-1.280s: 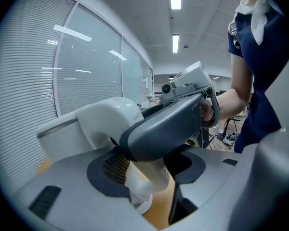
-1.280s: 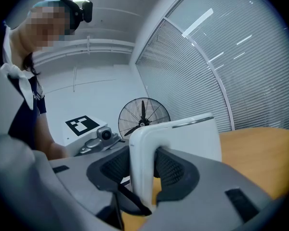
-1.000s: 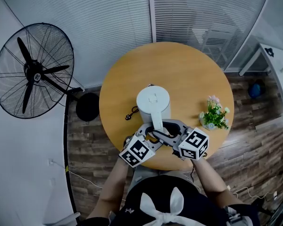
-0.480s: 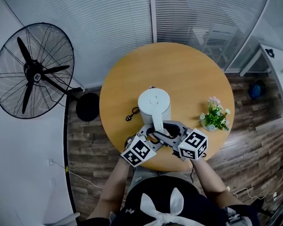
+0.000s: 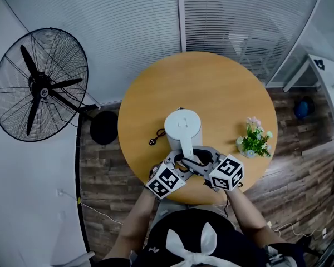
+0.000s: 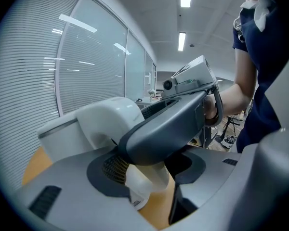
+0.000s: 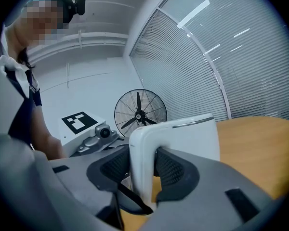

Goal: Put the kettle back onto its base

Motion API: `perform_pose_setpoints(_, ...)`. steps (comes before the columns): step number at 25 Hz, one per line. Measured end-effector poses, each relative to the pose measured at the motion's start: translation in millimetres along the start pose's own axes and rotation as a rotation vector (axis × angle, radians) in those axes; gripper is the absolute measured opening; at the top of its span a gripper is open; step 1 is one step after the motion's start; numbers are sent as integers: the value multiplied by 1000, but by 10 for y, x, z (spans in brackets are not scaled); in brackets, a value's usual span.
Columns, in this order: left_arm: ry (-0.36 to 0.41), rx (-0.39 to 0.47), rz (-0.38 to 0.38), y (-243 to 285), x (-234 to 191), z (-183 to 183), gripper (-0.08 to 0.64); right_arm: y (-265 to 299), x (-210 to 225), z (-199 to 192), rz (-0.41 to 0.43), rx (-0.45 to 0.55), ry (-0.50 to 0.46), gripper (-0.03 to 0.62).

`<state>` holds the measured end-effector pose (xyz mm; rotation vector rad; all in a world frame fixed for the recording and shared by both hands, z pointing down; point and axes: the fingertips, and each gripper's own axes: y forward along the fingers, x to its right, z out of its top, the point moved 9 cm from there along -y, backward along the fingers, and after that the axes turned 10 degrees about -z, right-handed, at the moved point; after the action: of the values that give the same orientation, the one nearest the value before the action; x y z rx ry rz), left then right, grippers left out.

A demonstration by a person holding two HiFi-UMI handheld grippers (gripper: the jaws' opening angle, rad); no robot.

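Note:
A white kettle (image 5: 182,125) stands over the near part of the round wooden table (image 5: 211,82), its handle (image 5: 185,147) pointing at me. Whatever is under it is hidden. My right gripper (image 5: 189,156) comes in from the right and is shut on the handle (image 7: 142,148), with a ribbed pad on each side. My left gripper (image 5: 177,162) reaches in from the left, low at the handle. In the left gripper view the handle's lower end (image 6: 144,186) lies against the left pad, while the other jaw stands off. The right gripper's dark finger (image 6: 168,124) crosses in front.
A black plug and cord (image 5: 153,139) lie on the table left of the kettle. A small potted plant (image 5: 253,139) stands at the table's right edge. A large floor fan (image 5: 39,85) is off to the left. Blinds and glass walls lie behind.
The kettle and both grippers have sunk a little together towards the table. Both grippers keep the same hold at the handle.

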<state>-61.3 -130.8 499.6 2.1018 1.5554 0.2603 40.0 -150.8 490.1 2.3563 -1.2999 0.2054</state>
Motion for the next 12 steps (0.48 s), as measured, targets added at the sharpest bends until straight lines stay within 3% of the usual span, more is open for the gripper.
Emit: perform_pose_setpoints(12,-25,1,8,81,-15,-100,229,28,62,-101,5,-4,14,179)
